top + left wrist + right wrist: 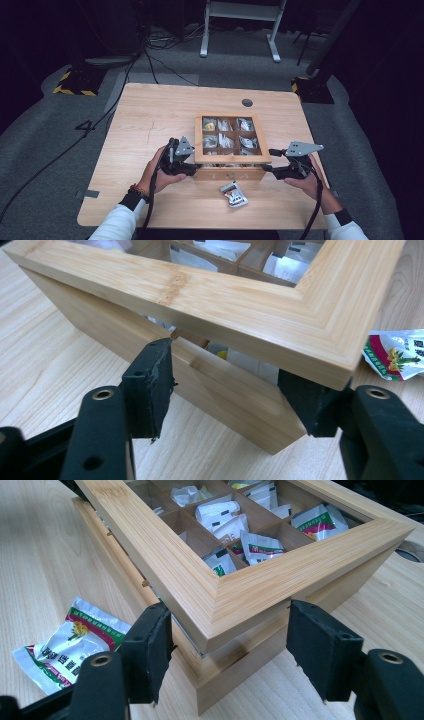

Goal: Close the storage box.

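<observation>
high view: i have the pale bamboo box with a glass-windowed lid (pixel 230 167) near the front middle of the light wooden table (pixel 150 115), a hand-held gripper at each of its two near corners.
left gripper (pixel 225 390): its jaws stand apart around the box's near left corner; one pad sits at the front wall, the other under the lid's overhang, and i can't tell whether either presses.
right gripper (pixel 230 645): its jaws are spread either side of the near right corner, pads clear of the wood.
lid: its frame (pixel 240 587) sits raised and slightly askew over the base, a gap showing at the front, so not yet seated.
contents: small sachets fill the nine compartments (pixel 231 134).
loose item: one red, green and white foil sachet (pixel 234 194) lies on the table just in front of the box.
progress, my judgement: box packed and nearly shut; left to do, settle the lid and deal with the stray sachet.
</observation>
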`<action>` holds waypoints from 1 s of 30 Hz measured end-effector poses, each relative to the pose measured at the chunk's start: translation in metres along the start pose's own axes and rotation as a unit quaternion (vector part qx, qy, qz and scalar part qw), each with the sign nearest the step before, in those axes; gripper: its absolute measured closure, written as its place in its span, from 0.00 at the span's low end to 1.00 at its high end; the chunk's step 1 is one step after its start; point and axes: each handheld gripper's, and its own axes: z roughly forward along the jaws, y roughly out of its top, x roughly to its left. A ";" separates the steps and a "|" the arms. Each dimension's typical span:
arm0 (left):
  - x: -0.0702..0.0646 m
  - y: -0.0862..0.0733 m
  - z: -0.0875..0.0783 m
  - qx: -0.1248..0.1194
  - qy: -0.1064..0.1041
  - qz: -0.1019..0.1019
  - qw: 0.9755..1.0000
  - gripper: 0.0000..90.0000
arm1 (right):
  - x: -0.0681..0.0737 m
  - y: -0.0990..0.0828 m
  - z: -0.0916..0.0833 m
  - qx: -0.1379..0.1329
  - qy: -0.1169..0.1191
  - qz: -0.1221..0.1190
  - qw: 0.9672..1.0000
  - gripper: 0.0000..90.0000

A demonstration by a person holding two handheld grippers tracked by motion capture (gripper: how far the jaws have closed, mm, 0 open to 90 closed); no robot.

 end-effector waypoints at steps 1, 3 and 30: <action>0.000 0.000 0.000 0.000 0.000 0.000 1.000 0.44 | 0.000 0.000 0.000 0.000 -0.001 0.001 1.000 0.40; 0.000 0.000 0.000 0.000 -0.001 -0.003 1.000 0.44 | 0.000 -0.001 0.000 -0.002 0.000 0.005 1.000 0.40; -0.013 -0.012 -0.005 0.012 -0.034 0.006 0.999 0.24 | 0.010 -0.007 0.002 0.012 0.016 0.003 1.000 0.43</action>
